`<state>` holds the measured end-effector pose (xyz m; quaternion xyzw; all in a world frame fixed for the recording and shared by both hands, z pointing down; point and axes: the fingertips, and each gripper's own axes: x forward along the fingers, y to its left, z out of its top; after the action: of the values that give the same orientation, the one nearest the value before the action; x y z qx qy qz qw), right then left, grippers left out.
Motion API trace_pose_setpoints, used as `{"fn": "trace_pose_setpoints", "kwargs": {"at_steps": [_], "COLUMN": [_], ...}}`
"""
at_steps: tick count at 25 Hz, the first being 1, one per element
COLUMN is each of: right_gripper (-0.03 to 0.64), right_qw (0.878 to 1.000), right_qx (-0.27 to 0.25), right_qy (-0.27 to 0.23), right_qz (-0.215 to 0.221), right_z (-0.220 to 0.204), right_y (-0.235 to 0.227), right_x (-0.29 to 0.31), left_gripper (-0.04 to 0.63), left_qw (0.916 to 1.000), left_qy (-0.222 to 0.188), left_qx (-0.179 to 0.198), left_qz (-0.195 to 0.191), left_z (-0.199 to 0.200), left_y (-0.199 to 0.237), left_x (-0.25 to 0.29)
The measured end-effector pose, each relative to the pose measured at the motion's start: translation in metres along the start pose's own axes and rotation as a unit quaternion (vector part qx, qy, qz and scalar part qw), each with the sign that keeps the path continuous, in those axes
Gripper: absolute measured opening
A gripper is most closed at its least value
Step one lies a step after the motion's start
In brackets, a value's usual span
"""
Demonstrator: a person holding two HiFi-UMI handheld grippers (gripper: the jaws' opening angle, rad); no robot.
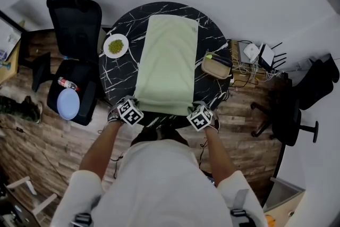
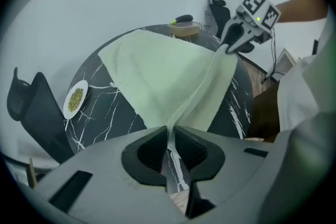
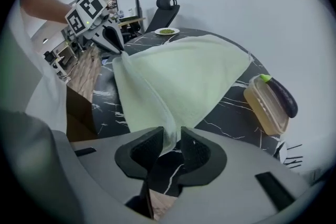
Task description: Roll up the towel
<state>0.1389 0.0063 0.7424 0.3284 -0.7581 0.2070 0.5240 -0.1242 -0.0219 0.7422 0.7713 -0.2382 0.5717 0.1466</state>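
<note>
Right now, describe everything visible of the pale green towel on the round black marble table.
The pale green terry towel is a soft, plain rectangle spread lengthwise across the round black marble table, not yet rolled. Its far end lies flat on the tabletop. Its near edge, finished with a narrow hem, is lifted and stretched between the left gripper and the right gripper, each pinching one near corner. Nothing else touches it.

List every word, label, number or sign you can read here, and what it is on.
None can be read.
Left claw and right claw: square black-and-white markers only, no letters.
Towel: no label showing.
Monitor in the right gripper view: too small to read.
</note>
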Motion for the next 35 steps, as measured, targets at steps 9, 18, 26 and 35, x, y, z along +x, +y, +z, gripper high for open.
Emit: {"fn": "trace_pose_setpoints", "kwargs": {"at_steps": [9,18,26,35], "right_gripper": [0.075,0.109,0.118,0.129], "right_qw": [0.999,0.991,0.994,0.994], "right_qx": [-0.002,-0.128,-0.103,-0.094], "right_qy": [-0.017,-0.009,0.015,0.028], "right_qz": [-0.037,0.03,0.044,0.046], "right_z": [-0.01,-0.027,-0.041,-0.038], "right_y": [-0.006,0.059,0.061,0.052], "right_x": [-0.013,-0.013,0.002,0.014], "left_gripper": [0.193,0.212,0.179,0.129], "left_qw": [0.9955,0.9931,0.9924,0.9972], "left_qy": [-0.051,-0.022,0.017,0.029], "left_qx": [-0.079,0.113,0.118,0.06], "left_qz": [0.013,-0.019,-0.028,-0.036], "left_z": [-0.003,-0.02,-0.033,-0.047], "left_y": [0.01,-0.044,-0.042,-0.044], "left_x": [-0.012,-0.007,0.011,0.012]}}
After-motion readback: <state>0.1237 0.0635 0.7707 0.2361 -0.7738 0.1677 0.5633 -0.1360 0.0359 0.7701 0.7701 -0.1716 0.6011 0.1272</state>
